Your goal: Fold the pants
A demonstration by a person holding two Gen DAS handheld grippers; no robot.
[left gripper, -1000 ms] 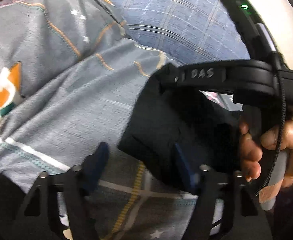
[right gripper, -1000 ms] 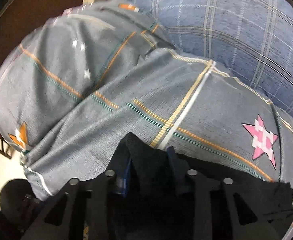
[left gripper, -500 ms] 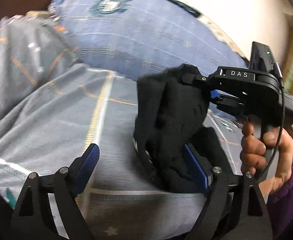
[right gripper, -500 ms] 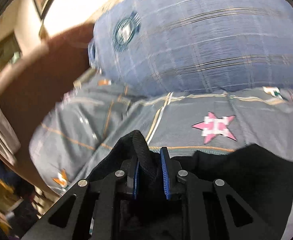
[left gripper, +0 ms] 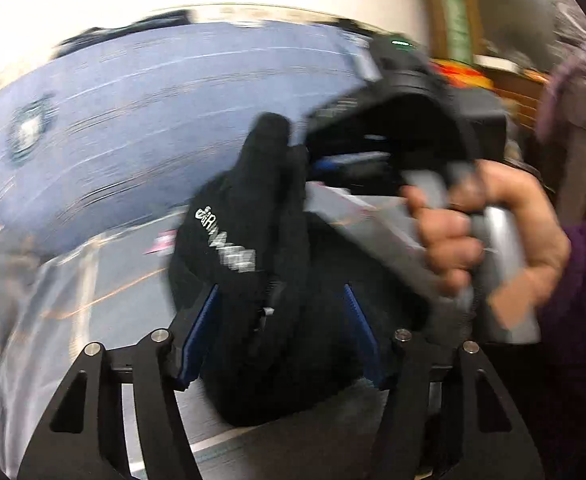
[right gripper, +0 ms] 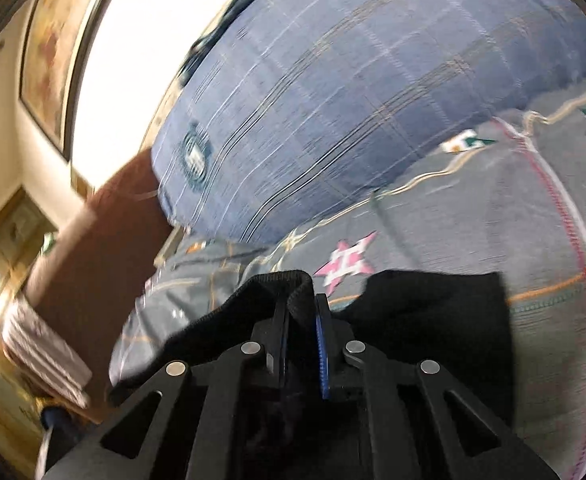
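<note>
The black pants (left gripper: pixel 253 248) with white lettering hang bunched in the air above the bed. My right gripper (right gripper: pixel 299 312) is shut on their black edge (right gripper: pixel 277 284); it also shows in the left wrist view (left gripper: pixel 333 160), held by a hand. My left gripper (left gripper: pixel 281 304) has its blue pads (left gripper: pixel 201 328) spread around the lower bunch of the pants, with the cloth filling the gap; the frame is blurred. More black cloth (right gripper: pixel 433 312) drapes to the right of the right gripper.
A grey bedspread (right gripper: pixel 473 220) with coloured stars and stripes covers the bed. A large blue checked pillow (right gripper: pixel 353 100) lies at the back against a pale wall. A brown headboard (right gripper: pixel 101 248) stands at the left.
Both grippers have lifted up from the bedspread, carrying the pants. The left gripper's jaws have narrowed around the cloth. The right gripper stays shut on the pants.
</note>
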